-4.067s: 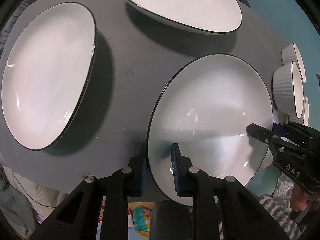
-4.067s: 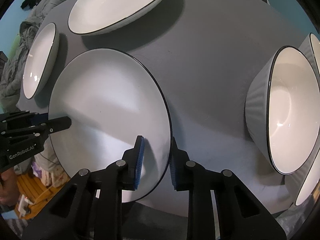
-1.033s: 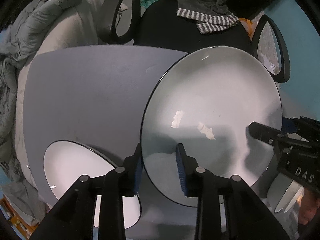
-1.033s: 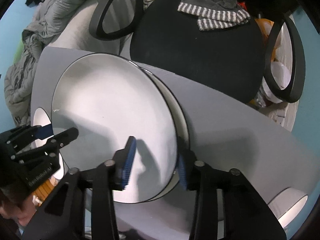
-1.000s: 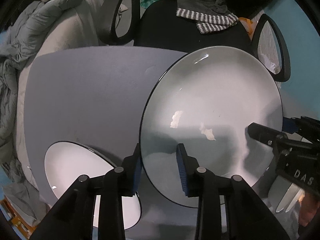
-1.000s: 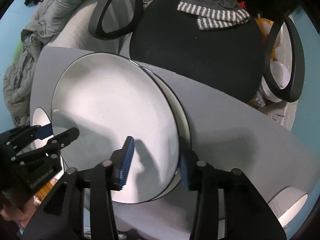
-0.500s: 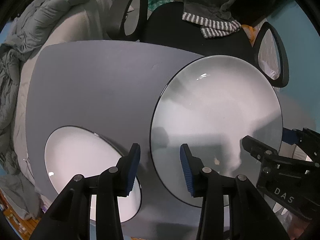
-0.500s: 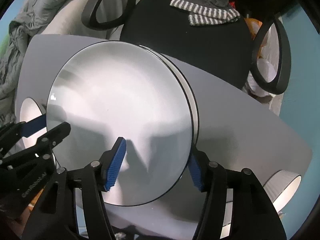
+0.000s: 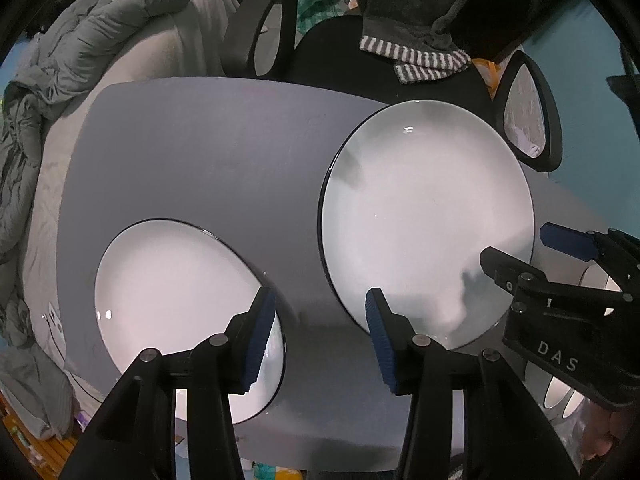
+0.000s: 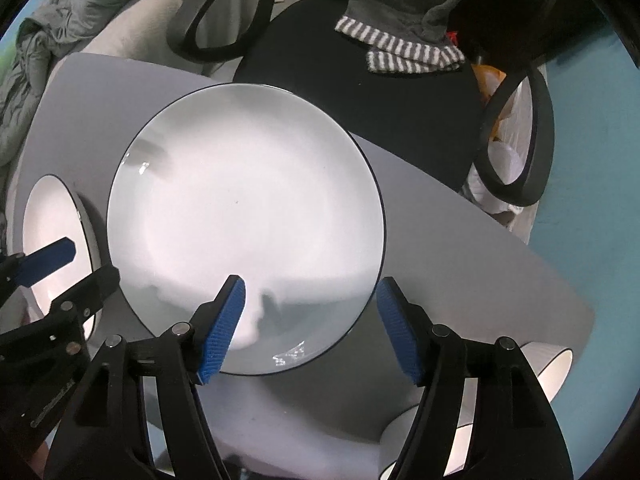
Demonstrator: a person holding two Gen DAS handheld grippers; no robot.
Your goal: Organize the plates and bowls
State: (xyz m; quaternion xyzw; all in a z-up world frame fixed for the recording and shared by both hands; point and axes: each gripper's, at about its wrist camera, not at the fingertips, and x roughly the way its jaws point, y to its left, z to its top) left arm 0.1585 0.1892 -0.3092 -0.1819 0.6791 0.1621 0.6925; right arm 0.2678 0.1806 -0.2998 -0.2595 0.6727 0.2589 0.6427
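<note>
Already the left view shows the left gripper (image 9: 318,334) opening, nothing between its pads, over grey table (image 9: 200,152); the stacked plate (image 9: 428,216) lies right, a lone plate (image 9: 172,292) near-left.

Over in the right view, the right gripper (image 10: 310,326) is opening, empty, above the stack's near rim. Bowls (image 10: 552,368) remain unsorted.

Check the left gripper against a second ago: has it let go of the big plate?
Yes. The left gripper has backed off the plate rim it clamped; jaws opening, nothing between them but gray table.
</note>
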